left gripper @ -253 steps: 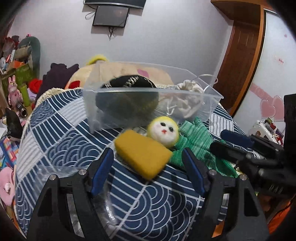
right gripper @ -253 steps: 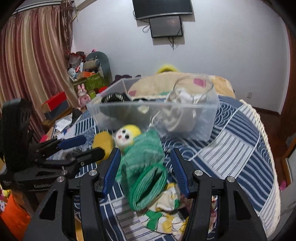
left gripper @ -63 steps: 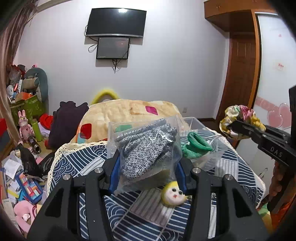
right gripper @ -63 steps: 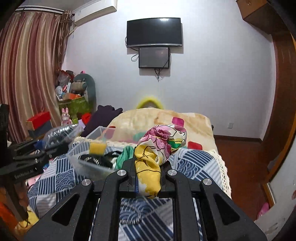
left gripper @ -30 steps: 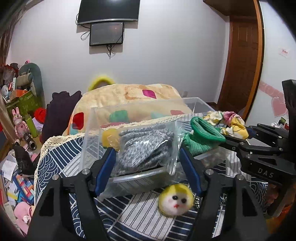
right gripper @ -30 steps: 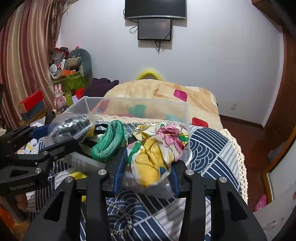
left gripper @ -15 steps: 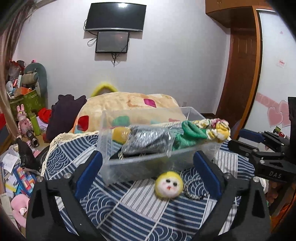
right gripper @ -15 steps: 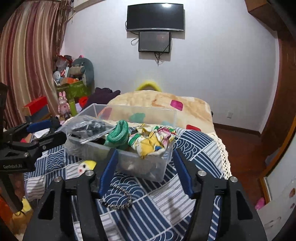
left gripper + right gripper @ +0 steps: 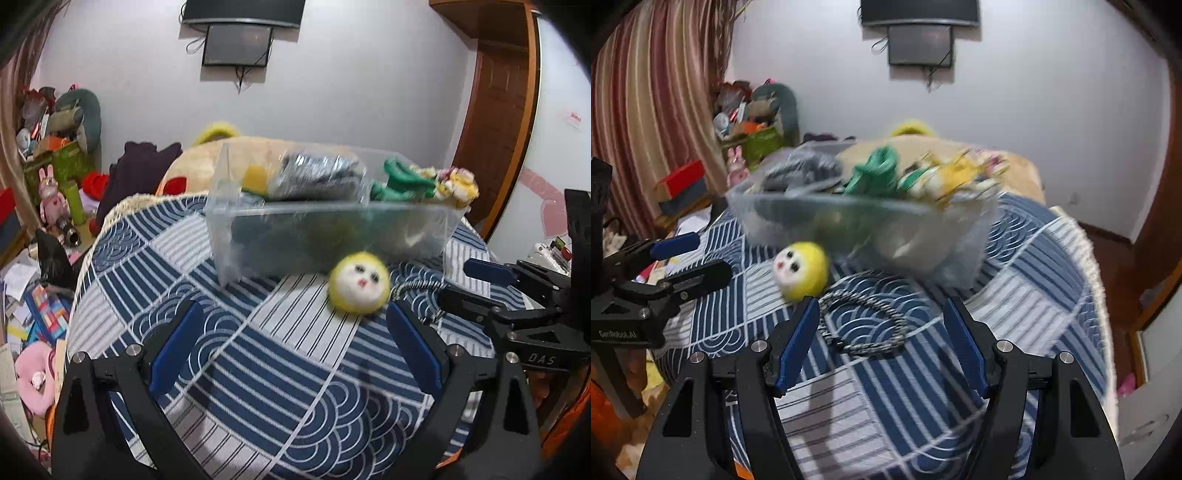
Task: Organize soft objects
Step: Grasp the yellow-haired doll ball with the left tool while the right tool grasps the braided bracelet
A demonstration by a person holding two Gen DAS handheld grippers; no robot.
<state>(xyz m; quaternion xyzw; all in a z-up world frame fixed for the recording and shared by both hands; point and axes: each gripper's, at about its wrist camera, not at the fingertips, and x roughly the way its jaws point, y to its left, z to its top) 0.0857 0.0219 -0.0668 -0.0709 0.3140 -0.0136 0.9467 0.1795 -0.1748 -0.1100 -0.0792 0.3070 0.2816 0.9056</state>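
A clear plastic bin (image 9: 332, 229) stands on the blue patterned cloth. It holds a bagged grey knit (image 9: 317, 177), a yellow sponge (image 9: 255, 177), a green net item (image 9: 402, 177) and a floral cloth (image 9: 454, 184). A yellow plush face ball (image 9: 358, 282) lies in front of the bin, and shows in the right wrist view (image 9: 801, 269) too. A braided cord (image 9: 864, 325) lies beside it. My left gripper (image 9: 295, 350) is open and empty, low near the ball. My right gripper (image 9: 882, 339) is open and empty over the cord.
The cloth-covered round table (image 9: 258, 387) drops off at its lace edge (image 9: 1093, 280). A beige cushion (image 9: 192, 173) lies behind the bin. Toys and boxes (image 9: 55, 166) crowd the left floor. A wooden door (image 9: 498, 122) stands at the right.
Both grippers have dropped lower and closer to the table front; the ball and the cord now lie near their fingertips. Earlier each let its item go into the bin.
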